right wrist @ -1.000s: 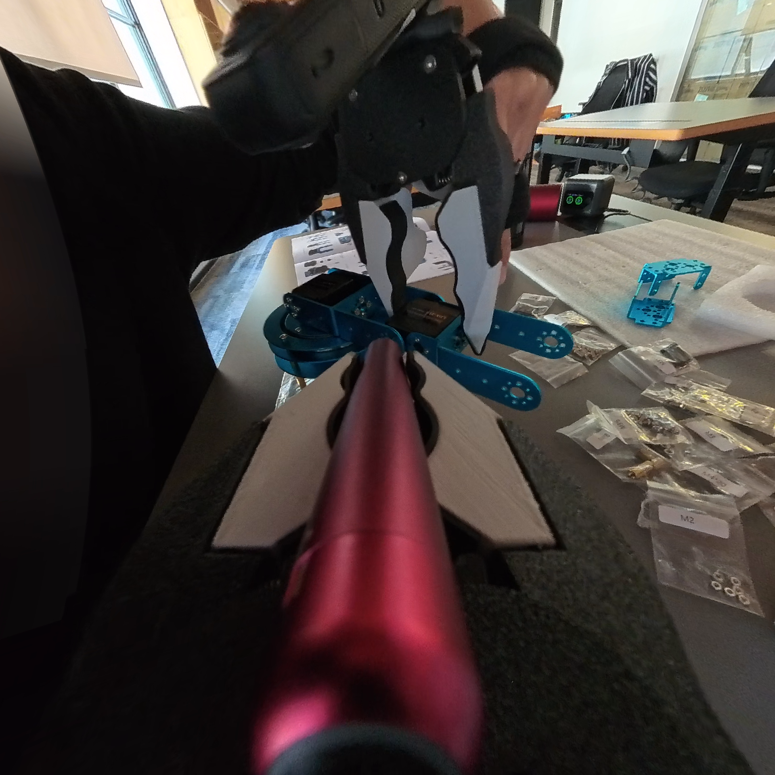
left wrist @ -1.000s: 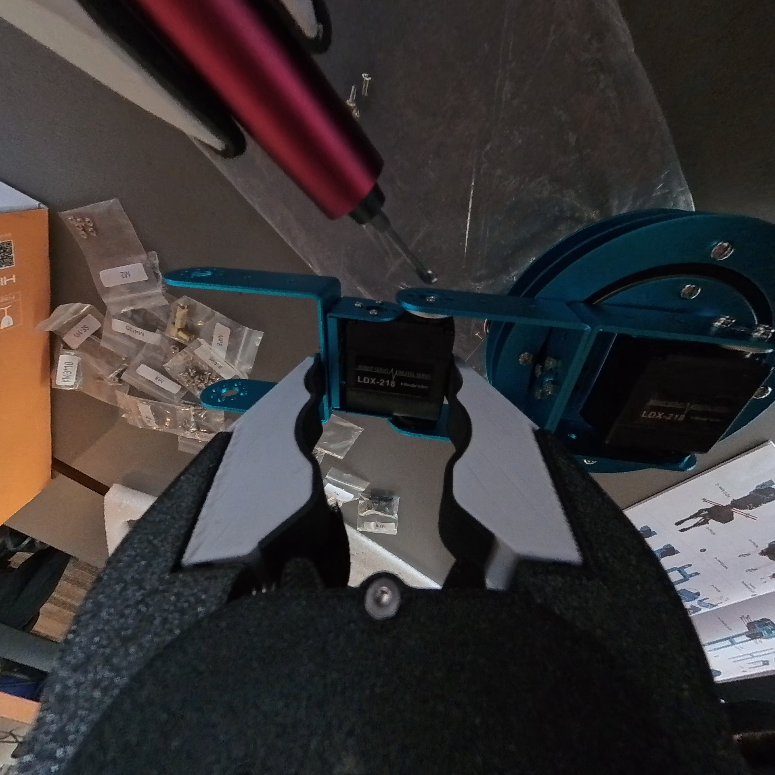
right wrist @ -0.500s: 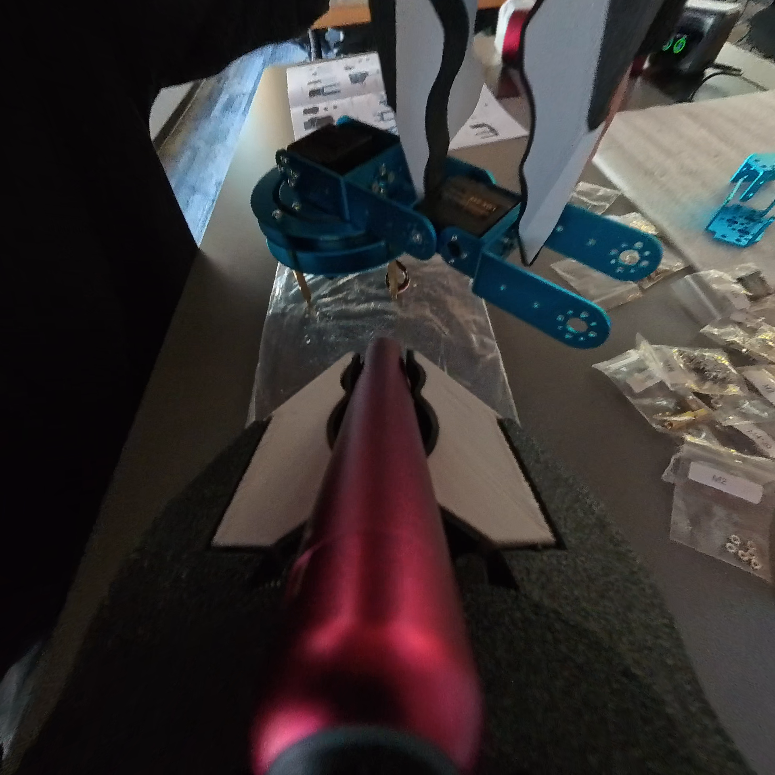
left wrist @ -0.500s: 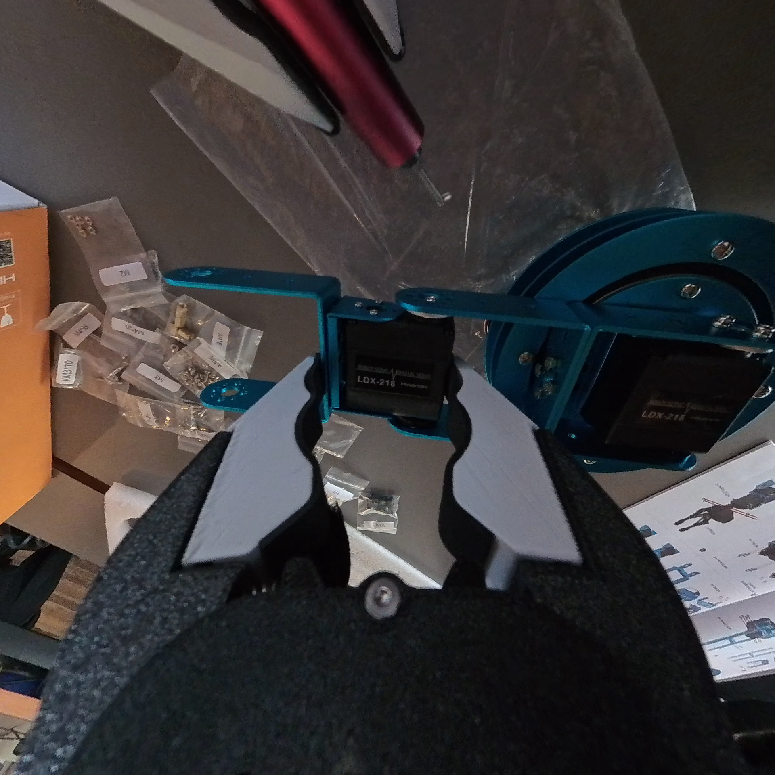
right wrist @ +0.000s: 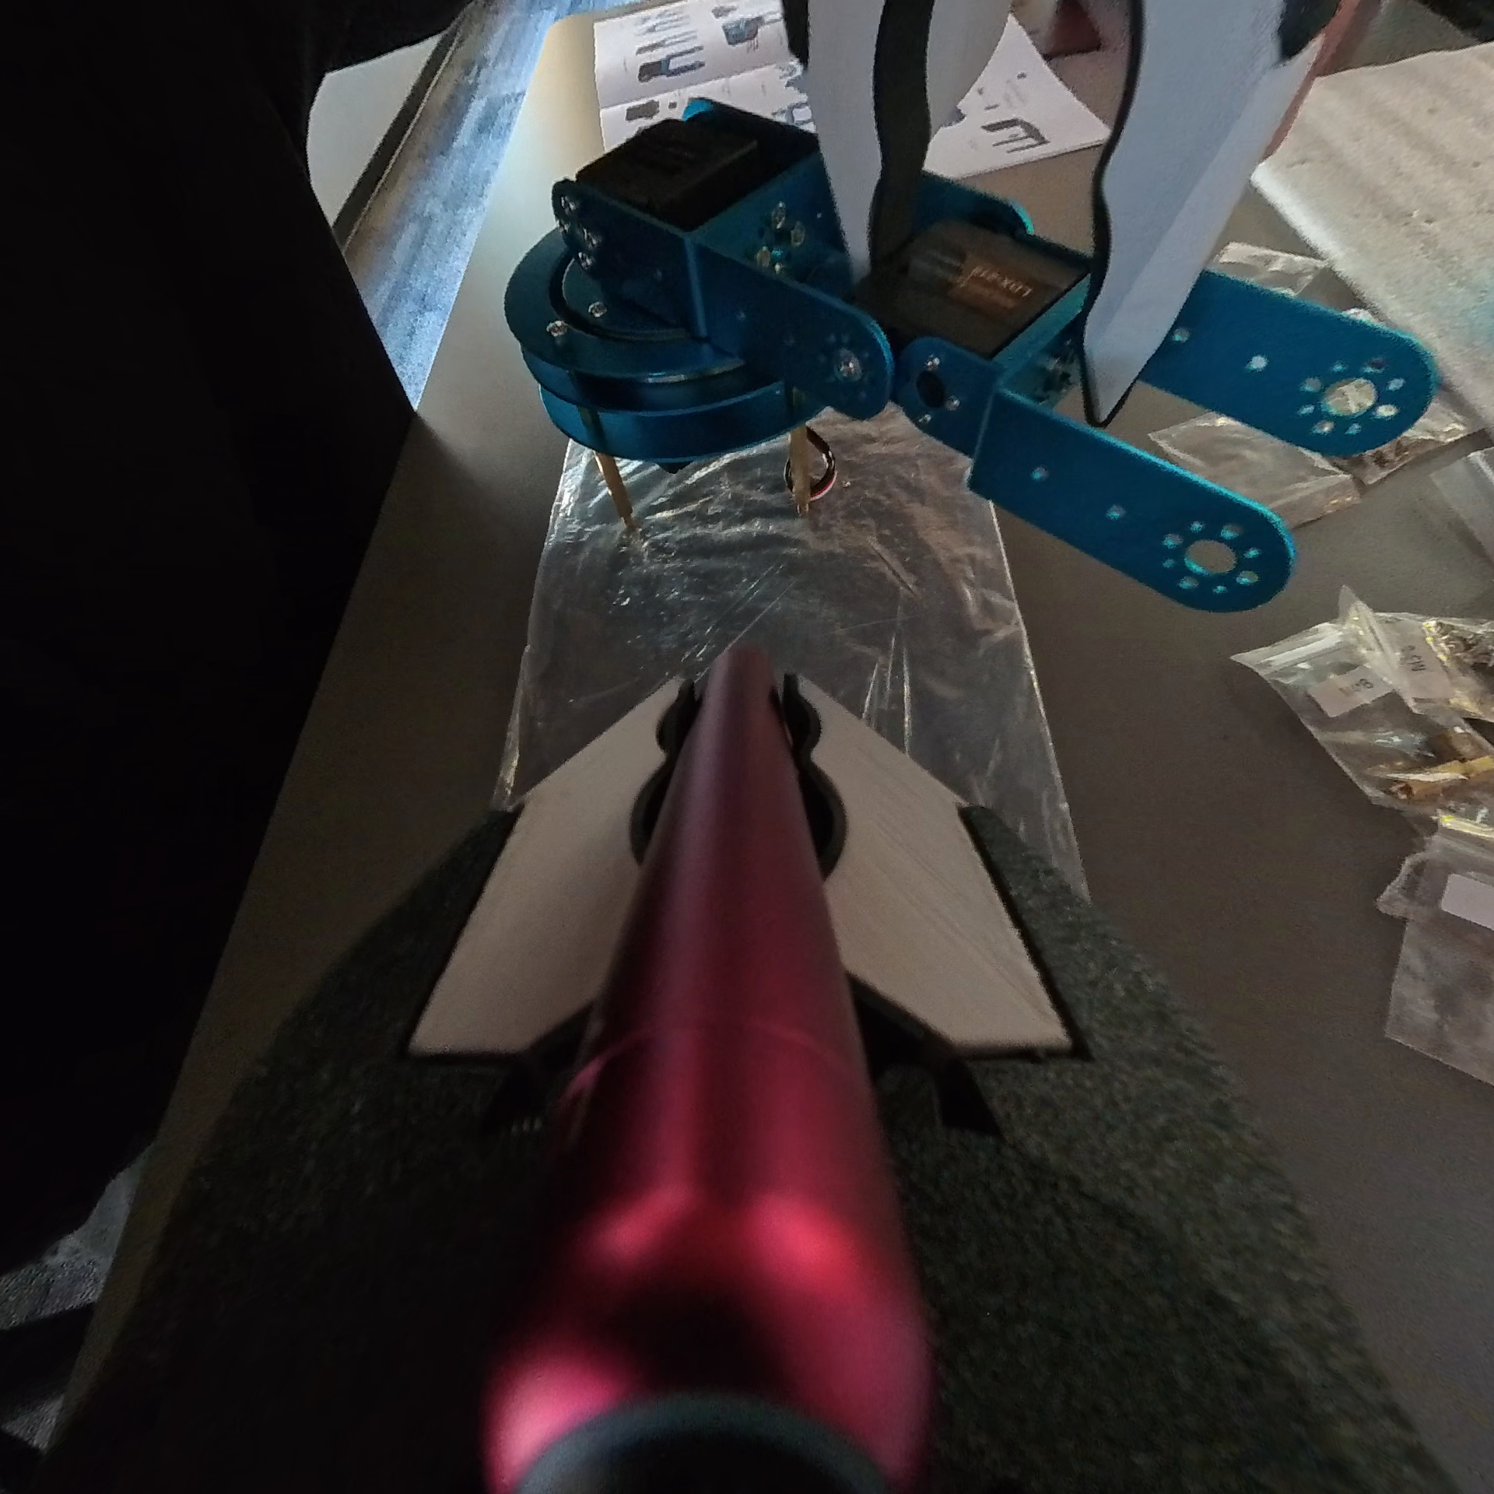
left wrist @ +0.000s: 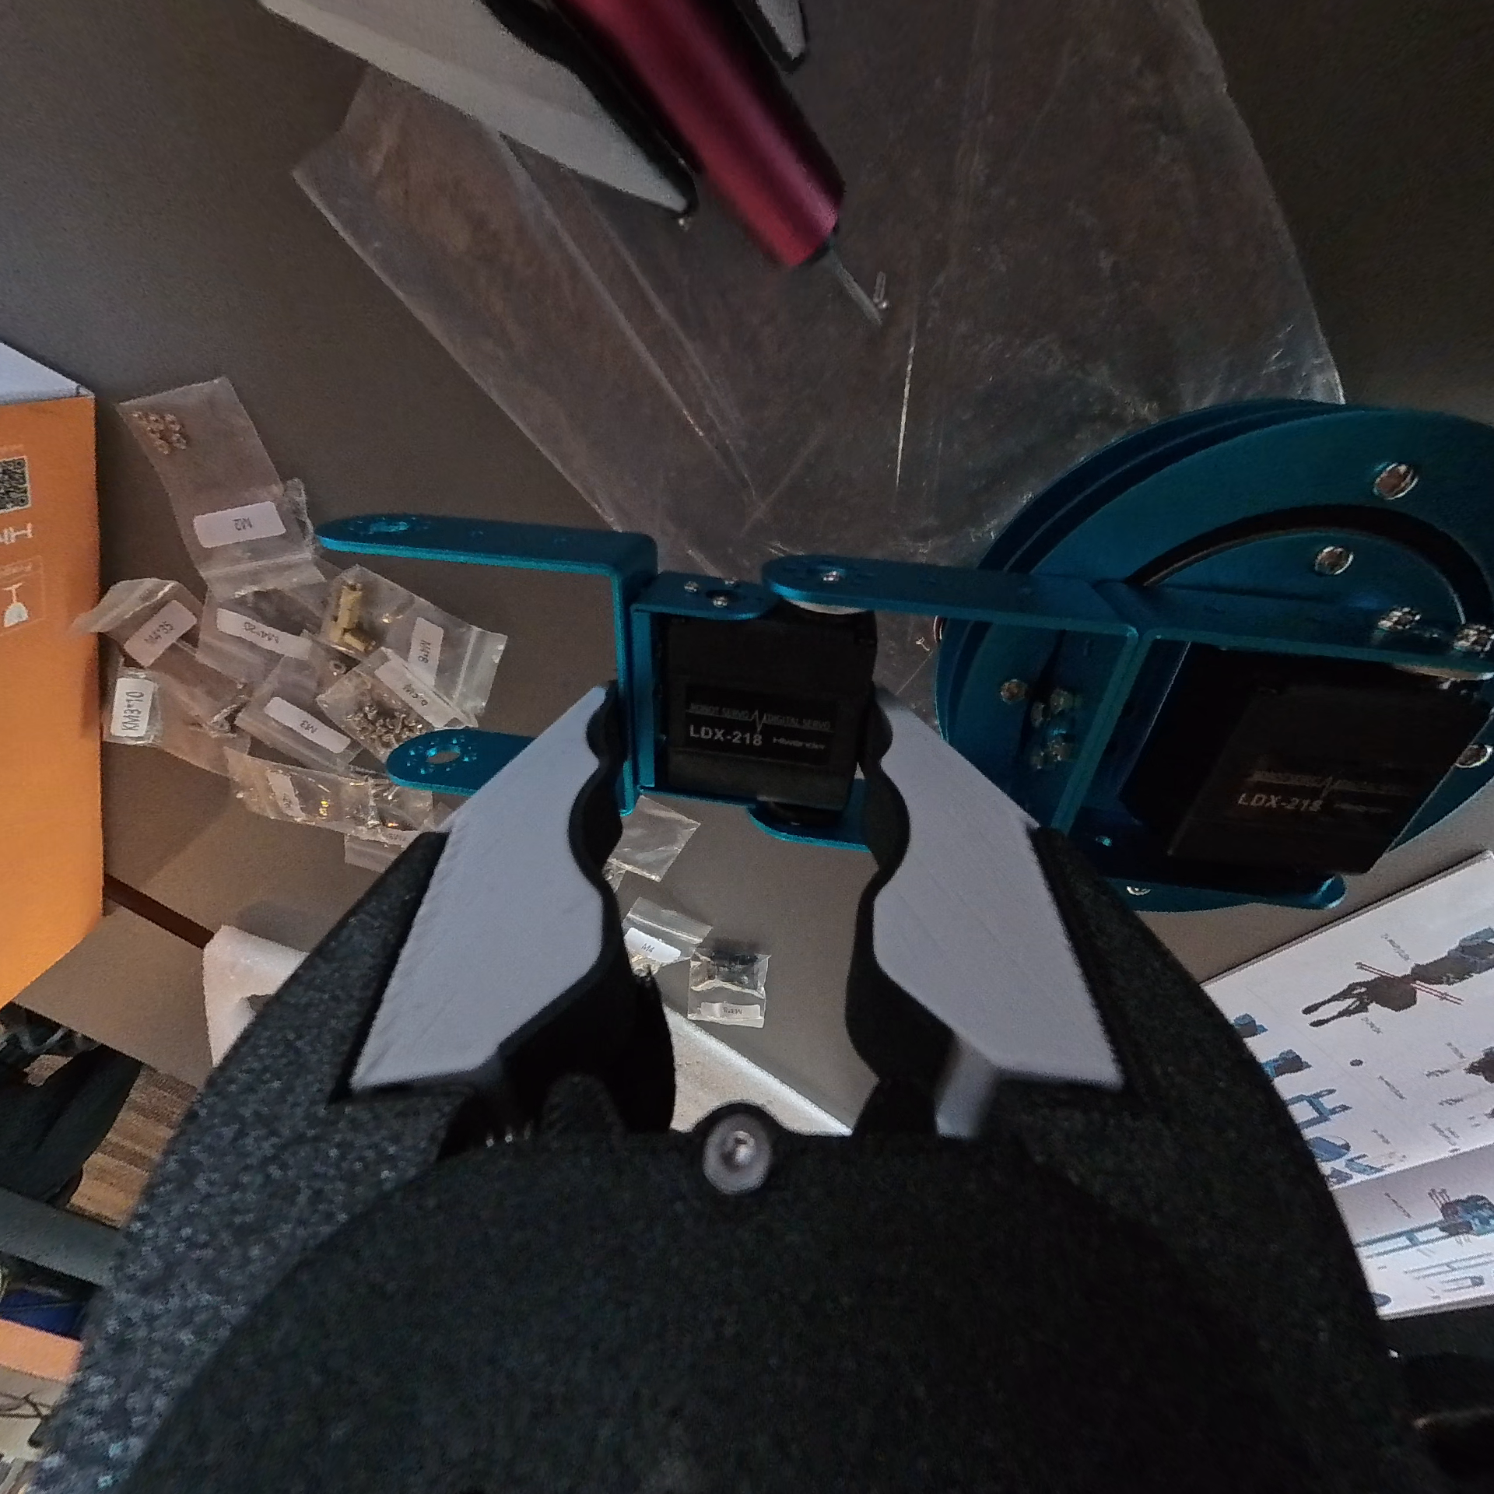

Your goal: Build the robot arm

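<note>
left wrist view: close, looks steeply down past its jaws onto the black servo (left wrist: 760, 719) between them, grey tabletop (left wrist: 202, 242) beyond | right wrist view: low, looks forward along the red screwdriver (right wrist: 728, 1010) in its jaws | shared: blue servo bracket assembly (right wrist: 728, 323), clear plastic bag (right wrist: 768, 582), screw packets (left wrist: 307, 647)

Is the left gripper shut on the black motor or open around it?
Shut on it. The left gripper has a finger against each side of the black motor and its blue bracket, with no gap visible.
</note>
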The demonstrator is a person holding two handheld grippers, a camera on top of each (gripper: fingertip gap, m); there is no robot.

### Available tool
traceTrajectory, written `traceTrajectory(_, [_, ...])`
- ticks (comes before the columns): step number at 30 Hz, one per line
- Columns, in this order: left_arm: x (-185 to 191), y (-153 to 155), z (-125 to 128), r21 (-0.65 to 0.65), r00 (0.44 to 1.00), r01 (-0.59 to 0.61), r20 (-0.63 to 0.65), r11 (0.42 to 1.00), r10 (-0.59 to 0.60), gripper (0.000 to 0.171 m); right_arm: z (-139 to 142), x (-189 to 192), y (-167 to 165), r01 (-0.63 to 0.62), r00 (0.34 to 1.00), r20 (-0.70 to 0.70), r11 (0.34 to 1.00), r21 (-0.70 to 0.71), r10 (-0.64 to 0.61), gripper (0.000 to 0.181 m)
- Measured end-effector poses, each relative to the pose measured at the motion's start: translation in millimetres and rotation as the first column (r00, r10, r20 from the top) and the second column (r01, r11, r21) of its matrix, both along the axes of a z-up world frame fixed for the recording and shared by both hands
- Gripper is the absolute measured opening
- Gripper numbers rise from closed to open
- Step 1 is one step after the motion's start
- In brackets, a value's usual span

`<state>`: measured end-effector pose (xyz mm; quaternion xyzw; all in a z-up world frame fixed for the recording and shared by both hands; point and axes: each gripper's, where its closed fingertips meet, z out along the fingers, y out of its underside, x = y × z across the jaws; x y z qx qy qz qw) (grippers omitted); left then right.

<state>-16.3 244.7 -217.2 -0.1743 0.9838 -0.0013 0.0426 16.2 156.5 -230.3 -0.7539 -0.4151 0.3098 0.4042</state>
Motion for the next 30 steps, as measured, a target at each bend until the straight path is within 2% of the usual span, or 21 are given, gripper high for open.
traceTrajectory(9, [-0.1,-0.1,-0.2,-0.002,1.000,0.000,0.001,1.000,0.000,0.057,9.5,2.4,4.4,0.025,0.999,-0.047,1.000,0.015,-0.024,0.022])
traceTrajectory(14, [-0.1,-0.1,-0.4,-0.006,1.000,0.000,0.001,1.000,0.000,0.057,35.5,6.0,14.1,0.091,0.987,-0.143,0.988,0.124,-0.073,0.022])
traceTrajectory(18, [-0.8,1.3,0.7,0.002,1.000,0.005,-0.001,1.000,-0.005,0.057,45.6,2.1,9.0,0.075,0.992,-0.120,0.971,0.226,-0.049,0.022])
traceTrajectory(20, [-0.1,1.4,1.9,0.016,1.000,0.016,0.012,1.000,-0.016,0.057,45.4,2.5,11.2,0.123,0.991,-0.087,0.969,0.215,-0.106,0.022])
traceTrajectory(24, [0.8,1.5,2.7,0.026,0.999,0.018,0.048,0.999,-0.020,0.057,60.6,2.8,8.0,0.292,0.945,-0.195,0.946,0.142,-0.262,0.022])
traceTrajectory(27, [1.9,1.2,3.0,0.024,0.997,0.008,0.078,1.000,-0.010,0.057,65.2,13.0,5.0,0.441,0.879,-0.258,0.889,0.125,-0.400,0.022])
traceTrajectory(30, [2.9,0.8,2.9,0.014,0.994,0.000,0.107,1.000,-0.001,0.057,54.9,14.4,-0.3,0.528,0.806,-0.334,0.848,0.033,-0.489,0.022])
